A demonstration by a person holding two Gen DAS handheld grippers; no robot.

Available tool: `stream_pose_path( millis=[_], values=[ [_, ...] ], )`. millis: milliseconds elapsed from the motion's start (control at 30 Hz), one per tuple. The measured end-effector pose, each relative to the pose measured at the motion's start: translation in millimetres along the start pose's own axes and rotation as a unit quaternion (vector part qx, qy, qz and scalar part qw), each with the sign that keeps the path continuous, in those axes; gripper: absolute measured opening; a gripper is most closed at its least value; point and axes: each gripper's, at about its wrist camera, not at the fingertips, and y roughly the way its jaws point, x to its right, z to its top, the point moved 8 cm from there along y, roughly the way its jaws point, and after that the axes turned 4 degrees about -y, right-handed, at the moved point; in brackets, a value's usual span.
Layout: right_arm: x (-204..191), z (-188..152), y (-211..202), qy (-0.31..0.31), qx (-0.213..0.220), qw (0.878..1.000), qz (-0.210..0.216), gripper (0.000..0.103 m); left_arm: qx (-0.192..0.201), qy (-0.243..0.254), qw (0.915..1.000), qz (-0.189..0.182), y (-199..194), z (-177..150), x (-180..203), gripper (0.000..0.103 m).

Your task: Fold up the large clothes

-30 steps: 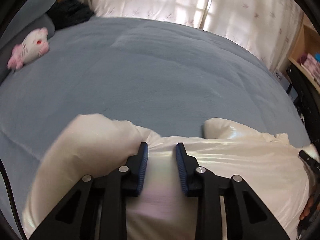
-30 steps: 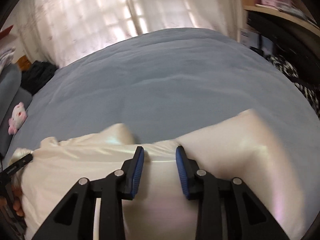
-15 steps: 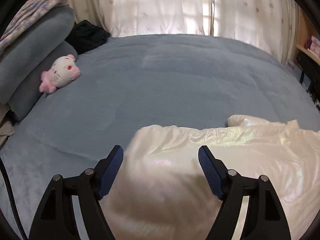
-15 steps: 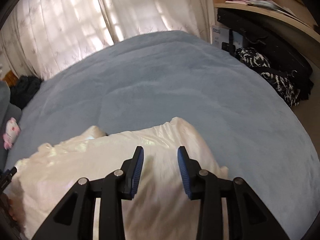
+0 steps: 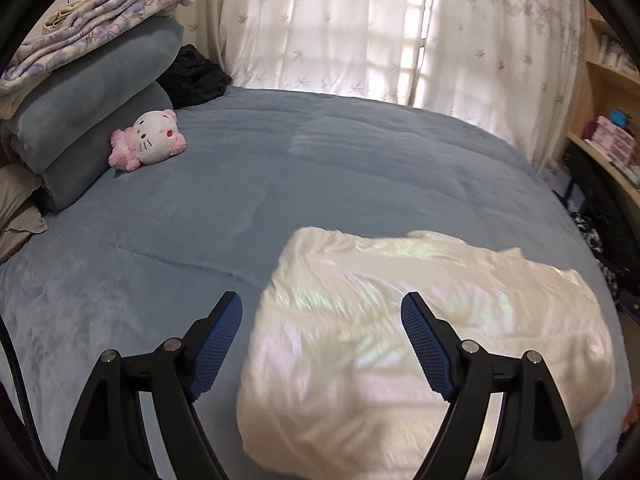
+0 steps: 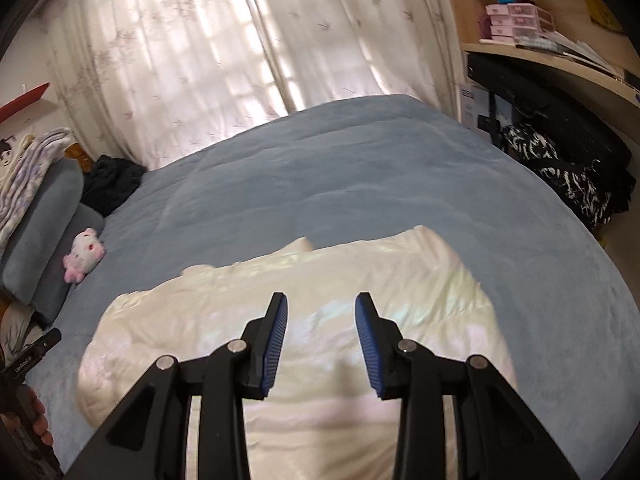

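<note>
A shiny cream puffer garment (image 5: 480, 292) lies bunched in a broad folded bundle on the blue bedspread (image 5: 320, 168). My left gripper (image 5: 320, 298) hovers above the garment's left end. Its jaws are opening wide, with nothing pressed between the pads. In the right wrist view the same garment (image 6: 200, 320) spreads below my right gripper (image 6: 322, 296). That gripper's jaws stand a little apart above the fabric, gripping nothing. The near edge of the garment is hidden behind both grippers.
A pink and white plush toy (image 5: 150, 142) lies by stacked blue pillows and folded blankets (image 5: 92, 92) at the left. Dark clothing (image 5: 192, 76) sits near the curtains. Shelves and a zebra-patterned bag (image 6: 576, 176) stand beside the bed's right edge. A hand (image 6: 40, 428) shows at lower left.
Both grippers have risen and drawn back from the garment. The left jaws went from nearly shut on the fabric to wide apart. The garment now lies lower on the bed.
</note>
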Motion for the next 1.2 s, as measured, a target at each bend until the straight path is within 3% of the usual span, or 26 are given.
stream_pose_path(
  millis=[167,267,400,600,833,933,1033,1200],
  values=[
    [-31,-16,-17,0.001,0.004,0.999,0.034,0.035,-0.019,-0.027,0.9974,-0.064,-26,-34,8,0.088],
    [-47,-27,-21,-0.017,0.008,0.999,0.041,0.035,-0.048,-0.077,0.9871,-0.132,-30,-68,8,0.09],
    [-65,-44,-20,-0.029,0.009,0.998,0.054,0.035,-0.088,-0.131,0.9713,-0.178,-18,-115,3,0.09],
    [-90,-71,-14,-0.053,0.007,0.996,0.07,0.035,-0.118,-0.174,0.9594,-0.188,10,-162,-2,0.09],
    [-107,-97,5,-0.067,-0.02,0.994,0.089,0.035,-0.124,-0.239,0.9433,-0.194,50,-179,-10,0.09],
    [-112,-104,15,-0.069,-0.034,0.992,0.096,0.035,-0.118,-0.256,0.94,-0.192,66,-179,-14,0.09],
    [-117,-109,26,-0.071,-0.043,0.992,0.098,0.035,-0.105,-0.259,0.9419,-0.186,85,-167,-13,0.09],
    [-126,-99,42,-0.078,-0.04,0.992,0.094,0.034,-0.094,-0.278,0.9396,-0.176,112,-145,-16,0.09]
  ],
)
